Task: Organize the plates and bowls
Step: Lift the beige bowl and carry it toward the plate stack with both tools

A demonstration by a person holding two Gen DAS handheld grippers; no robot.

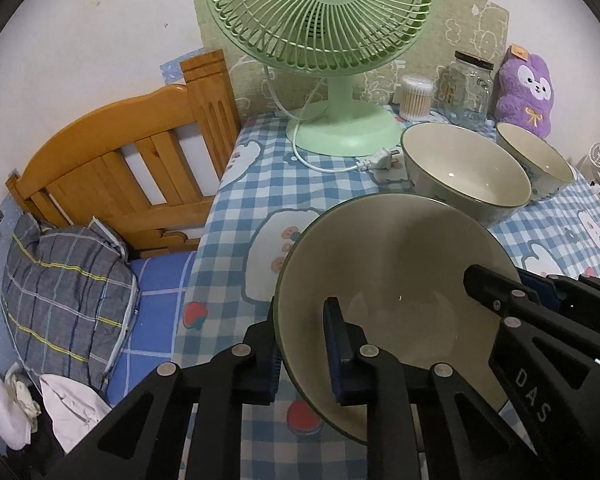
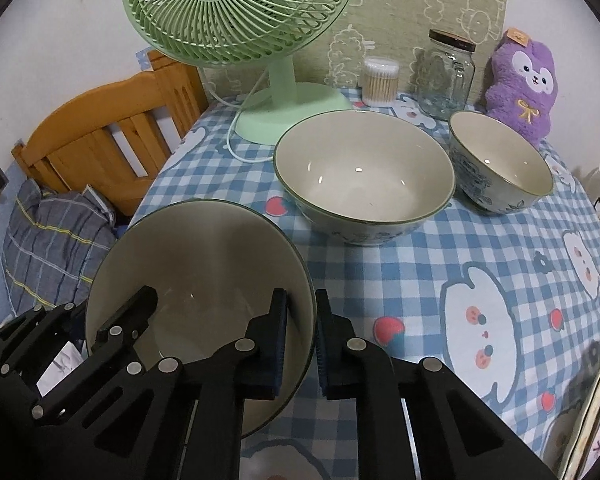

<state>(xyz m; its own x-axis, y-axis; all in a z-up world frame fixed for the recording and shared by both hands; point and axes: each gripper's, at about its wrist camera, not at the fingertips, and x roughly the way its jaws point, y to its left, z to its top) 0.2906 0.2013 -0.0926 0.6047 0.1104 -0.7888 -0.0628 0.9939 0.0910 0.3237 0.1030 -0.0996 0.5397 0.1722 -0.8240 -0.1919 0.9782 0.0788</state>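
While both clamp its rim | near bowl between left claw, right claw

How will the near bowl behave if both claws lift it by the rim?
The near bowl looks glazed, so its rim may slip between the pads. It is probably rigid, rather heavy and breakable. The left claw and right claw grip opposite sides, which should limit tipping.

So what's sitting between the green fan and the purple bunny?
A tub of cotton swabs and a glass jar, between fan and bunny in both views.
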